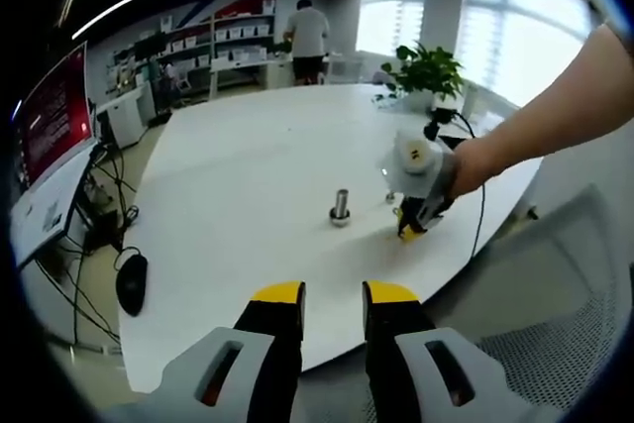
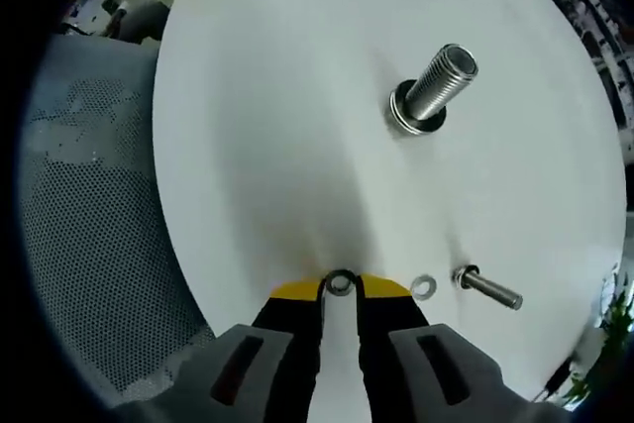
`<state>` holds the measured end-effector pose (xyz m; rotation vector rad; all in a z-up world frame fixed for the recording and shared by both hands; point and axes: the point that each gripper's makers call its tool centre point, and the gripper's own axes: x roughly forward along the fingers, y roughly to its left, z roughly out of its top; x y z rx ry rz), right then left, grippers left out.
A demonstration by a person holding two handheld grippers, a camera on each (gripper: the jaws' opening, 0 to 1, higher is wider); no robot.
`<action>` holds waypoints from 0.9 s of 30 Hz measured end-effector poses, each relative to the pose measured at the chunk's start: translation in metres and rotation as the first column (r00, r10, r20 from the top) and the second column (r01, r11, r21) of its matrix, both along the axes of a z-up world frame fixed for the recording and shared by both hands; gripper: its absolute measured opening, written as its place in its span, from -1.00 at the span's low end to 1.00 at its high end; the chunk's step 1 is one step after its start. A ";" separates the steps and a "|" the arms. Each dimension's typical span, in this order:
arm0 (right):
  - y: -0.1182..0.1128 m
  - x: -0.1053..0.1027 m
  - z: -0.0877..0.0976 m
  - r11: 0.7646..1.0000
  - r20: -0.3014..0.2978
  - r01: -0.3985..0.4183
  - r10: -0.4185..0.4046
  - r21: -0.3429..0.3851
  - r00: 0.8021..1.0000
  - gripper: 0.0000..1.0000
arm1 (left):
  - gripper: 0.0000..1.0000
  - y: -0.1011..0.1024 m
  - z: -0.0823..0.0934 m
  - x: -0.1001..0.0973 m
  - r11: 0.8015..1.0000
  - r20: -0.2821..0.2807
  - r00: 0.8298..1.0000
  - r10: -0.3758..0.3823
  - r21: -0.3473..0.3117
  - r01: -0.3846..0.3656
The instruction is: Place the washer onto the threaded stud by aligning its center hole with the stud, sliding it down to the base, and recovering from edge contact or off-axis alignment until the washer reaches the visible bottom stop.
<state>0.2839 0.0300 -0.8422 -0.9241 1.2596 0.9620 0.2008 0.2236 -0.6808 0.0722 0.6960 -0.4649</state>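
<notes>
Washer (image 2: 340,283) pinched between right hand-held gripper (image 2: 341,289) tips.

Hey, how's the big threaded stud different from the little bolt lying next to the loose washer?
The big threaded stud stands upright on the table, while the little bolt lies on its side. The stud is much thicker and looks larger than the bolt. The stud has a ring around its base; the bolt has none on its shank, and the loose washer lies beside it. Both are silvery metal.
</notes>
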 end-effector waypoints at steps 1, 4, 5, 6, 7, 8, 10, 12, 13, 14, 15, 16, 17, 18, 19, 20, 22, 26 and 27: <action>0.000 0.000 0.000 1.000 0.003 0.003 -0.003 0.006 1.000 -0.72 | -0.58 0.000 0.001 0.001 1.000 0.004 1.000 0.003 -0.003 -0.003; 0.000 0.000 0.000 0.999 0.009 0.014 -0.014 0.030 1.000 -0.72 | -0.57 0.000 0.001 0.000 1.000 0.004 1.000 0.000 -0.002 0.000; 0.000 0.000 0.000 0.999 0.013 0.026 -0.027 0.037 1.000 -0.72 | -0.57 -0.001 0.000 0.000 1.000 0.003 1.000 -0.003 -0.001 0.003; 0.001 0.000 0.000 0.999 0.022 0.034 -0.035 0.041 0.999 -0.72 | -0.56 -0.001 0.000 0.000 1.000 0.002 1.000 -0.004 -0.001 0.004; 0.001 -0.002 0.000 0.999 0.029 0.035 -0.037 0.042 0.999 -0.72 | -0.55 -0.002 0.000 0.000 1.000 0.002 1.000 -0.005 -0.003 0.005; 0.002 -0.003 0.000 0.999 0.039 0.035 -0.036 0.041 0.999 -0.72 | -0.54 -0.002 0.001 0.000 1.000 0.004 1.000 -0.006 -0.008 0.006; 0.002 -0.001 0.000 0.999 0.048 0.032 -0.033 0.040 0.998 -0.72 | -0.51 -0.006 0.006 0.001 0.999 0.020 1.000 -0.002 -0.047 0.003; 0.001 0.000 -0.001 0.998 0.047 0.042 -0.044 0.050 0.998 -0.72 | -0.49 -0.005 0.012 0.003 0.997 0.038 0.999 0.010 -0.072 -0.007; 0.001 0.000 -0.001 0.997 0.047 0.046 -0.049 0.056 0.998 -0.72 | -0.49 -0.005 0.013 0.003 0.997 0.041 0.999 0.013 -0.075 -0.010; 0.001 -0.001 -0.001 0.997 0.049 0.050 -0.053 0.062 0.997 -0.72 | -0.49 -0.005 0.012 0.003 0.997 0.041 0.999 0.016 -0.080 -0.013; 0.001 -0.001 0.000 0.996 0.053 0.052 -0.056 0.072 0.997 -0.72 | -0.48 -0.005 0.012 0.004 0.996 0.040 0.999 0.021 -0.083 -0.018; 0.001 -0.001 0.000 0.996 0.057 0.051 -0.055 0.080 0.997 -0.72 | -0.47 -0.005 0.012 0.004 0.996 0.039 0.999 0.025 -0.084 -0.022; 0.000 -0.001 0.000 0.994 0.061 0.051 -0.057 0.095 0.996 -0.72 | -0.46 -0.005 0.012 0.004 0.996 0.037 0.999 0.028 -0.086 -0.025; 0.000 -0.001 0.000 0.993 0.062 0.053 -0.060 0.106 0.996 -0.72 | -0.45 -0.005 0.012 0.004 0.996 0.037 0.999 0.030 -0.088 -0.026; 0.000 -0.001 0.000 0.990 0.065 0.055 -0.064 0.126 0.996 -0.72 | -0.43 -0.005 0.012 0.004 0.996 0.039 0.999 0.031 -0.089 -0.027; 0.000 -0.001 0.000 0.989 0.067 0.057 -0.066 0.138 0.996 -0.72 | -0.42 -0.005 0.013 0.004 0.996 0.042 0.999 0.032 -0.090 -0.028; -0.001 -0.001 0.000 0.985 0.072 0.060 -0.073 0.159 0.995 -0.72 | -0.40 -0.006 0.014 0.004 0.995 0.045 0.998 0.032 -0.092 -0.028; -0.001 0.000 0.001 0.977 0.065 0.056 -0.071 0.208 0.995 -0.72 | -0.36 -0.005 0.003 0.001 0.998 -0.003 1.000 0.028 -0.059 -0.028; -0.002 0.001 0.001 0.975 0.066 0.054 -0.069 0.215 0.995 -0.72 | -0.36 -0.005 0.002 0.001 0.999 -0.006 1.000 0.024 -0.047 -0.024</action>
